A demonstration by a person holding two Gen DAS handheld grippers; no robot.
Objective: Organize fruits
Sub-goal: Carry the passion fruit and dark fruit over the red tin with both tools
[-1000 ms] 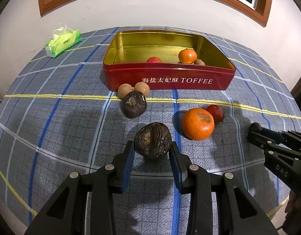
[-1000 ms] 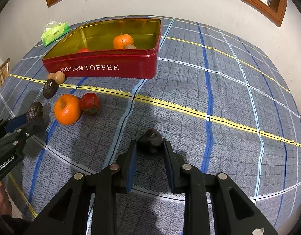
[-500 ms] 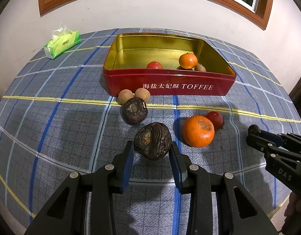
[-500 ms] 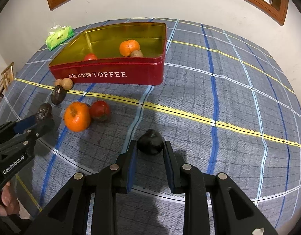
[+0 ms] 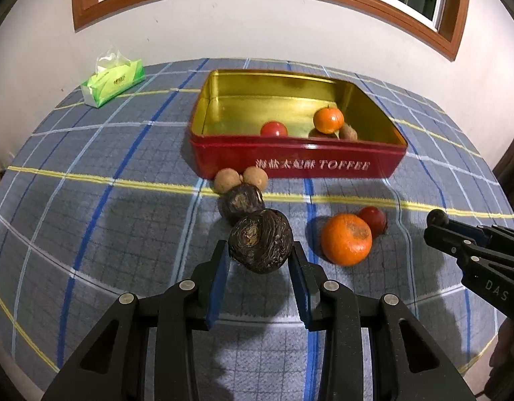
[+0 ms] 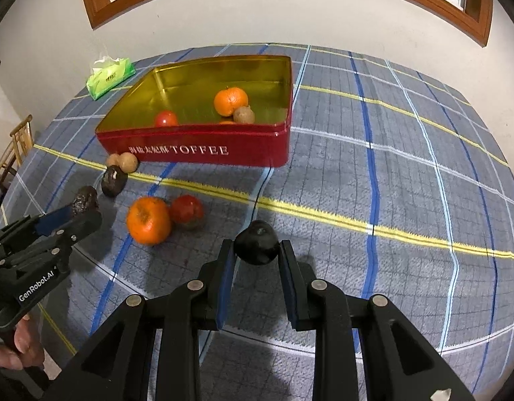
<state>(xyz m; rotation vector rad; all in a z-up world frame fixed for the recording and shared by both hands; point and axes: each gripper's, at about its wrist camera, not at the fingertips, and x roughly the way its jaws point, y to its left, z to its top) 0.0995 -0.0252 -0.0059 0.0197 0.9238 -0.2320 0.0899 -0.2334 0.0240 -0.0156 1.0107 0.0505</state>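
A: Tin (image 5: 330,167) lies straight ahead of left gripper (image 5: 261,260), past the loose fruit; its jaws clamp a wrinkled dark fruit (image 5: 261,245).

B: Right gripper (image 6: 257,260) pinches a smaller black fruit (image 6: 256,246); tin (image 6: 203,148) sits ahead-left. Left looks nearer.

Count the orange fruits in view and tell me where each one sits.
2. One orange sits inside the red tin, beside a small brown fruit. The other orange lies on the tablecloth in front of the tin, touching a red fruit. None seems hidden.
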